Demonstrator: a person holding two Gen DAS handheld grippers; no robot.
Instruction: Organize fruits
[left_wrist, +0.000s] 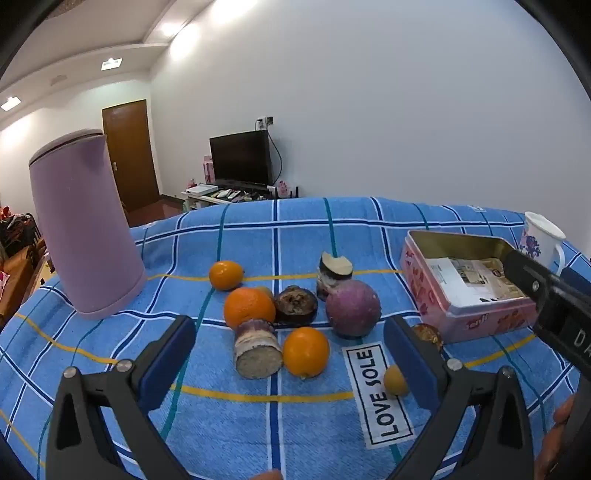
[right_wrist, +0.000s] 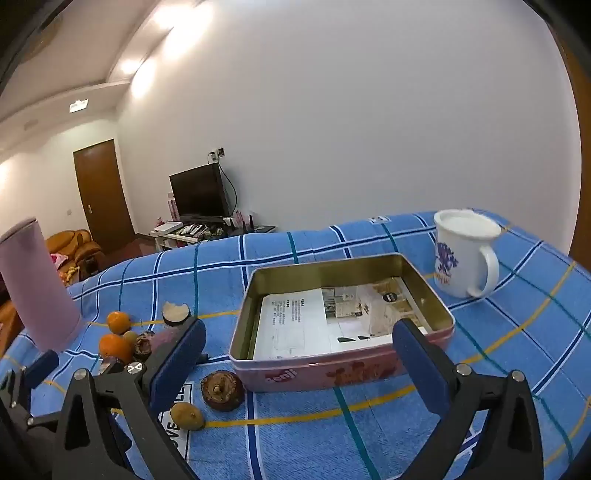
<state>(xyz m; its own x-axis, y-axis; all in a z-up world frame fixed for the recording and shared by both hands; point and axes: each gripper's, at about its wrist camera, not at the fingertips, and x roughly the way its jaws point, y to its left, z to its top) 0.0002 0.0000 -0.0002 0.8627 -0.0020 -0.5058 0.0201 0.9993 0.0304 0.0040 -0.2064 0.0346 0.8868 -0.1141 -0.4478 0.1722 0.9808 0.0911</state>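
Checked blue cloth (left_wrist: 295, 229), round oranges (left_wrist: 305, 351), pink tin (right_wrist: 332, 373)

Shiny metal tin (right_wrist: 424, 295), woven cloth (right_wrist: 369, 443)

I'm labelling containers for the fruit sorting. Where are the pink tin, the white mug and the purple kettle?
pink tin (right_wrist: 332, 373), right wrist view, on its near outer wall.
white mug (right_wrist: 461, 266), right wrist view, on its side wall.
purple kettle (left_wrist: 81, 229), left wrist view, mid-body.

small yellow fruit (left_wrist: 394, 380) half hidden behind the left gripper's finger at four o'clock; print on tin's paper lining (right_wrist: 295, 314) too small to read.
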